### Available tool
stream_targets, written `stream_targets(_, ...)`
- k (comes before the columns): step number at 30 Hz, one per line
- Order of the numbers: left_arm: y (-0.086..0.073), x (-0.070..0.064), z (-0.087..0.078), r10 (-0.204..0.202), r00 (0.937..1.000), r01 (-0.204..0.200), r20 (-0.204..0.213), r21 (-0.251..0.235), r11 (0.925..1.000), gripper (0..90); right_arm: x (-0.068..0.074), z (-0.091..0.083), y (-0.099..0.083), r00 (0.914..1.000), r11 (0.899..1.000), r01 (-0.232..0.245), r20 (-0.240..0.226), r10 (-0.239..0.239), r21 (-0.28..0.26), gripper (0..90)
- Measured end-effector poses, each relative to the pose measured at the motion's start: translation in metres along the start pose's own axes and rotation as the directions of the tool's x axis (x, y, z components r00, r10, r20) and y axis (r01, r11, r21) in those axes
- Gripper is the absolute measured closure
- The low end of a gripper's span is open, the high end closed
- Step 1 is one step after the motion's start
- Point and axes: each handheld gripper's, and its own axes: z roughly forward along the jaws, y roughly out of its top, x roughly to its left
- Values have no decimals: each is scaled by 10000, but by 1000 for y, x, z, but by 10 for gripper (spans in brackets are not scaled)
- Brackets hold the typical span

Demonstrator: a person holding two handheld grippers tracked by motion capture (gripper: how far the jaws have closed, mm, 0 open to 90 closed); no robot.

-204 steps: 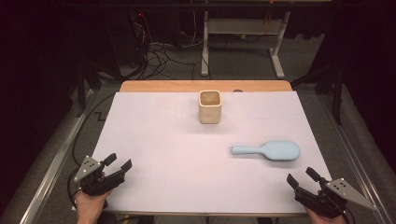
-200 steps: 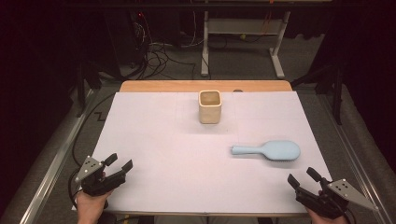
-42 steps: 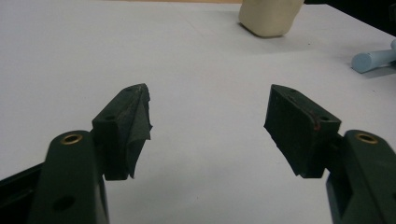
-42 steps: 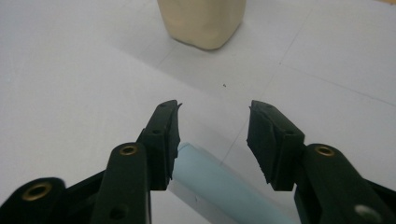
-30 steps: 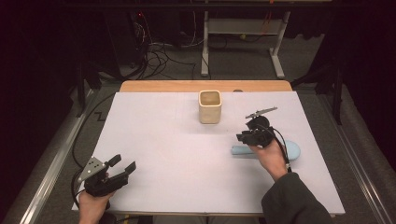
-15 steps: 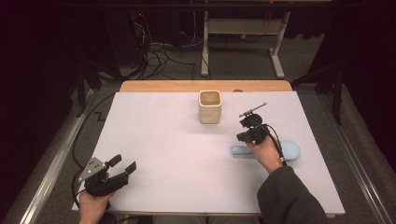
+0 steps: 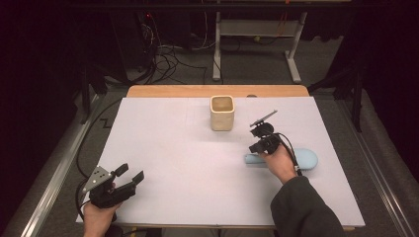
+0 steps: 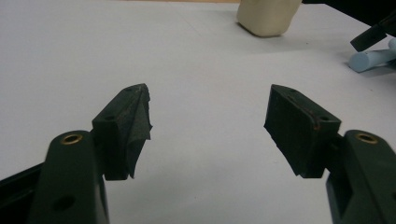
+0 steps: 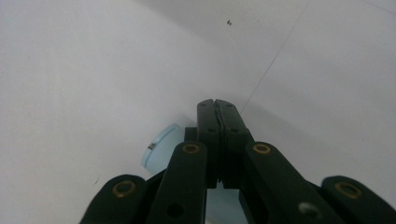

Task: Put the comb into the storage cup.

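Closed right hand-held gripper (image 7: 258, 147) above blue brush (image 7: 305, 159); beige cup (image 7: 222, 112) near; left hand-held gripper (image 7: 129, 176) open.

High view above the near table edge looking forward and down, each gripper view close along its own jaws, all sharing the pale blue plastic brush handle (image 7: 254, 158) (image 8: 371, 59) (image 9: 161, 152).

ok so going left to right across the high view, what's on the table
left gripper → beige cup → right gripper, jaws shut above the handle end → light blue brush
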Motion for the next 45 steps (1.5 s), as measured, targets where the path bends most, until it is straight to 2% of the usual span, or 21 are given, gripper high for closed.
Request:
stream_targets(11,0,0,0,-15,10000,15,-5,-15,10000,317,5,-1,-7,9997,9996,221,-127,-218,193,900)
stream_targets(23,0,1,1,-49,10000,49,-37,29,10000,317,14,-5,-25,9975,9981,564,-432,-554,234,900)
stream_targets(33,0,0,0,-13,10000,13,-49,4,10000,317,22,-9,-41,9942,9951,966,-502,-956,187,900)
stream_targets(42,0,0,0,-43,10000,43,-79,17,10000,317,26,-16,-57,9928,9942,1067,-555,-1060,101,900)
stream_targets(43,0,0,0,-44,10000,44,-78,17,10000,317,25,-17,-59,9914,9929,1190,-551,-1186,41,900)
stream_targets(45,0,0,0,-51,10000,51,-82,12,10000,317,26,-19,-63,9923,9937,1121,-543,-1117,30,900)
